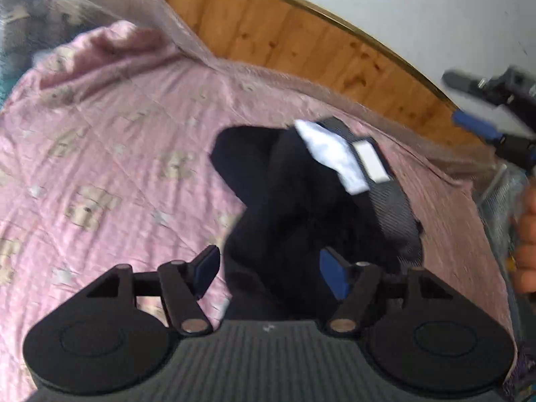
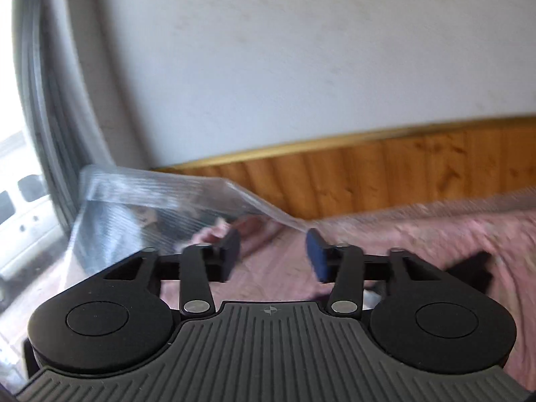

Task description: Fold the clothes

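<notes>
**Black garment lay crumpled on the pink bedspread, both grippers open**

The black garment lay in a loose heap on a pink quilted bedspread printed with pale animal figures. Its cloth was bunched and uneven, with one dark lobe pushed out toward the middle of the bed. Along its far side ran a grey ribbed waistband carrying a white rectangular label, and a patch of white lining showed just beside that band. The whole view was somewhat blurred, so finer seams could not be made out.

The left gripper hung over the near edge of the heap, its jaws standing partly apart. The dark cloth filled the gap between the blue pads in the left wrist view, but the pads did not press on it and nothing was lifted by them.

The right gripper also had its jaws apart, with nothing between them; through the gap only the bedspread was seen. In its own view a corner of the black garment appeared low on the right. From the left wrist camera the right gripper was seen raised near the bed's far right edge, clear of the cloth.

A wooden panel ran along the wall behind the bed, and a clear plastic sheet rose at the bed's far corner.
</notes>
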Tool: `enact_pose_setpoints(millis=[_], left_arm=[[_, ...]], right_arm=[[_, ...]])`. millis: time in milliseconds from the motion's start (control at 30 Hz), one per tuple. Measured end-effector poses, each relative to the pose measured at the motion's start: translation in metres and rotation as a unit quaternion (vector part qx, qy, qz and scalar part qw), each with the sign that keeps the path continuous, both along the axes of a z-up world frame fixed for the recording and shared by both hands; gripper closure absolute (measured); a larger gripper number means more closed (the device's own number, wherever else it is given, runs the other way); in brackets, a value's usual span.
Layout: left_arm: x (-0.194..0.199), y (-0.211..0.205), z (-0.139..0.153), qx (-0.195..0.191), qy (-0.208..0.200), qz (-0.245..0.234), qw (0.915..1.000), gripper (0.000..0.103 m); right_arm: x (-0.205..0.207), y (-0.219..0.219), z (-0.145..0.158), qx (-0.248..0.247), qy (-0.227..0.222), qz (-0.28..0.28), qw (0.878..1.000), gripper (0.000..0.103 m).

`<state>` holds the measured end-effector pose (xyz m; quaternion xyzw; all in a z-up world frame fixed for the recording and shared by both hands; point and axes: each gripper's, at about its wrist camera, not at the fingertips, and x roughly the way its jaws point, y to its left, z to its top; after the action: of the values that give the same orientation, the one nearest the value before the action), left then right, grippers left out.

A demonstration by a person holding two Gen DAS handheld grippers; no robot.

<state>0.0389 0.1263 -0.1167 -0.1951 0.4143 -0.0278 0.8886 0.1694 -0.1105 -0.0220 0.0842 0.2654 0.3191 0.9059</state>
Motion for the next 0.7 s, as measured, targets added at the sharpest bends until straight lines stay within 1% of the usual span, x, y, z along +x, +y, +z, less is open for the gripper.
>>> enact_pose_setpoints(millis=[33, 67, 100, 133, 167, 200, 233, 267, 333, 367, 400, 433, 467, 500, 533, 567, 600, 633, 667, 700], left_arm=[[0.004, -0.014, -0.005, -0.004, 0.001, -0.027, 0.9996, 0.032], [0.008, -0.028, -0.009, -0.008, 0.002, -0.053, 0.9985, 0.022], [0.017, -0.042, -0.01, -0.005, 0.0, -0.066, 0.9978, 0.015], [0.026, -0.056, -0.012, -0.001, -0.002, -0.077, 0.997, 0.01], [0.035, -0.067, -0.012, -0.005, -0.007, -0.081, 0.9967, 0.008], [0.049, -0.082, -0.013, -0.014, -0.011, -0.088, 0.9959, 0.007], [0.063, -0.097, -0.015, -0.015, -0.012, -0.094, 0.9954, 0.004], [0.076, -0.112, -0.017, -0.005, -0.008, -0.091, 0.9958, 0.004], [0.102, -0.139, -0.026, 0.019, 0.008, -0.076, 0.9969, 0.004], [0.115, -0.151, -0.032, 0.033, 0.018, -0.065, 0.9972, 0.004], [0.122, -0.149, -0.035, 0.023, 0.024, -0.056, 0.9979, 0.007], [0.128, -0.146, -0.038, 0.012, 0.03, -0.047, 0.9984, 0.041], [0.133, -0.143, -0.041, 0.001, 0.036, -0.038, 0.9986, 0.095], [0.139, -0.14, -0.045, -0.01, 0.041, -0.03, 0.9987, 0.095], [0.13, -0.123, -0.031, -0.037, 0.016, -0.008, 0.9991, 0.096], [0.116, -0.105, -0.012, -0.046, -0.016, 0.005, 0.9988, 0.096], [0.099, -0.086, 0.01, -0.047, -0.047, 0.013, 0.9977, 0.096], [0.08, -0.065, 0.031, -0.048, -0.069, 0.03, 0.996, 0.096], [0.06, -0.042, 0.051, -0.048, -0.088, 0.048, 0.9938, 0.096], [0.039, -0.019, 0.071, -0.038, -0.105, 0.07, 0.9913, 0.096]], right_arm=[[0.0, -0.023, -0.023, -0.023, 0.031, -0.041, 0.998, 0.035], [0.001, -0.049, -0.046, -0.047, 0.067, -0.08, 0.993, 0.035], [-0.001, -0.074, -0.066, -0.064, 0.105, -0.117, 0.985, 0.035], [-0.003, -0.1, -0.085, -0.081, 0.142, -0.154, 0.974, 0.035], [-0.007, -0.124, -0.1, -0.086, 0.171, -0.185, 0.964, 0.035], [-0.013, -0.145, -0.108, -0.077, 0.19, -0.211, 0.956, 0.035], [-0.018, -0.161, -0.115, -0.073, 0.202, -0.231, 0.949, 0.034], [-0.023, -0.172, -0.118, -0.075, 0.206, -0.244, 0.945, 0.031], [-0.031, -0.186, -0.122, -0.075, 0.21, -0.258, 0.94, 0.022], [-0.035, -0.191, -0.123, -0.073, 0.211, -0.26, 0.939, 0.022], [-0.037, -0.194, -0.126, -0.069, 0.213, -0.257, 0.94, 0.022], [-0.038, -0.197, -0.128, -0.064, 0.216, -0.251, 0.941, 0.021], [-0.038, -0.2, -0.131, -0.059, 0.218, -0.245, 0.943, 0.019], [-0.037, -0.204, -0.134, -0.054, 0.218, -0.239, 0.945, 0.019], [-0.035, -0.208, -0.136, -0.048, 0.217, -0.232, 0.947, 0.018], [-0.033, -0.212, -0.138, -0.042, 0.215, -0.224, 0.95, 0.016], [-0.03, -0.216, -0.14, -0.036, 0.213, -0.217, 0.952, 0.015], [-0.026, -0.222, -0.144, -0.029, 0.213, -0.211, 0.954, 0.011], [-0.016, -0.231, -0.151, -0.019, 0.216, -0.204, 0.955, 0.01], [-0.002, -0.239, -0.157, -0.009, 0.223, -0.195, 0.955, 0.01]])
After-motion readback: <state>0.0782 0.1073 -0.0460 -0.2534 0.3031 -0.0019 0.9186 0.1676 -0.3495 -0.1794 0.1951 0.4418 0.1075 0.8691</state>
